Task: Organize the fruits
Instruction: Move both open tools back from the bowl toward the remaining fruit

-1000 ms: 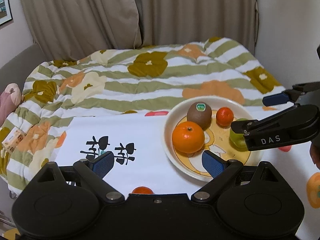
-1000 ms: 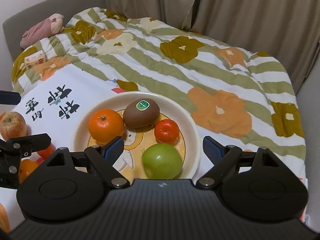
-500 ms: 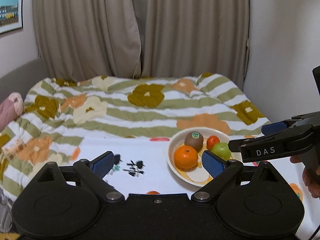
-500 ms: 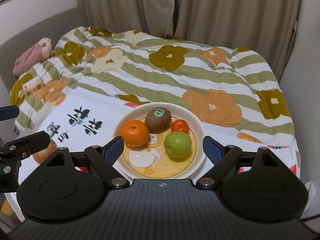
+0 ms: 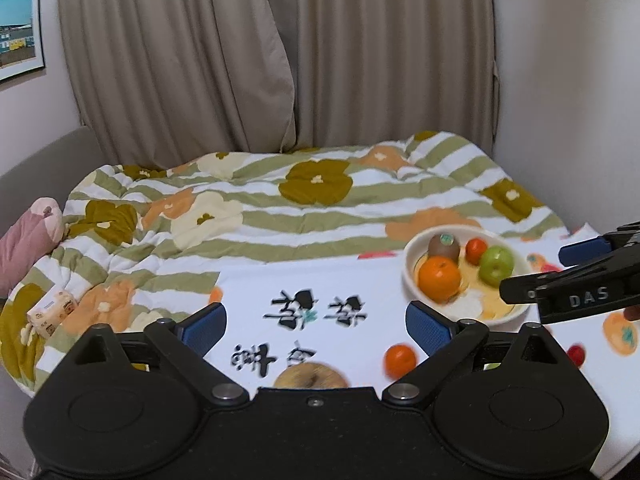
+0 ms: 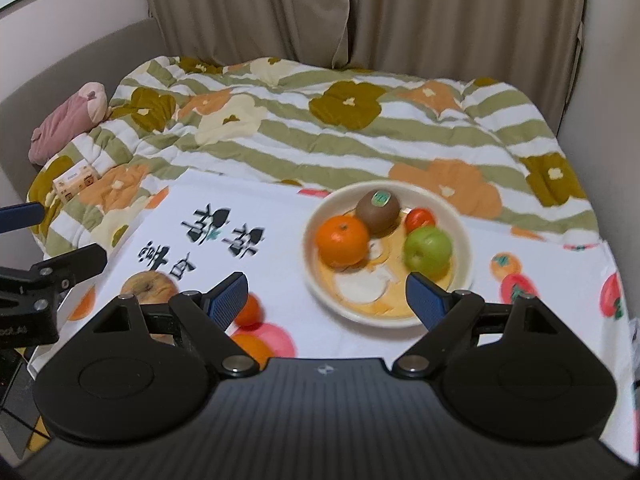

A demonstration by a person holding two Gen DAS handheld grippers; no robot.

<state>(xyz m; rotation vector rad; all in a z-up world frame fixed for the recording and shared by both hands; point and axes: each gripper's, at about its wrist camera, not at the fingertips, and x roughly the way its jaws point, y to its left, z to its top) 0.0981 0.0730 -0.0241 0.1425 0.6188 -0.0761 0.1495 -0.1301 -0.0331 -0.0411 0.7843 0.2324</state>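
**Fruit on the bed: four in the bowl, a few still loose**

Fruit first: the cream bowl (image 6: 466, 240) sits on a white printed cloth (image 6: 280, 280) laid over a striped flower quilt (image 6: 360, 136). In it are an orange (image 6: 342, 241), a kiwi (image 6: 377, 209) with a small green sticker I can't read, a green apple (image 6: 428, 249) and a small red-orange fruit (image 6: 419, 219). Big black brush characters are printed on the cloth left of the bowl, a bit blurred. The right gripper's finger reads "DAS" in the left camera view.

The left view shows a small tangerine (image 5: 400, 360) and a brownish apple (image 5: 310, 376) on the near part of the cloth, apple half hidden by the tool body. The right view shows that same pair at near left, plus another orange fruit (image 6: 250, 346) tucked behind its left finger, which the left view doesn't show.

Left gripper (image 5: 316, 326) has its jaws opening, already wide, nothing between them. Right gripper (image 6: 326, 294) is spread wide too, nothing in it, pads clear of the bowl's near rim.

Plenty of bare cloth between the loose fruit and the bowl. Far side is just quilt, then curtains (image 5: 280, 60). A small tissue pack (image 6: 74, 180) and a pink plush (image 6: 68, 124) lie far left.
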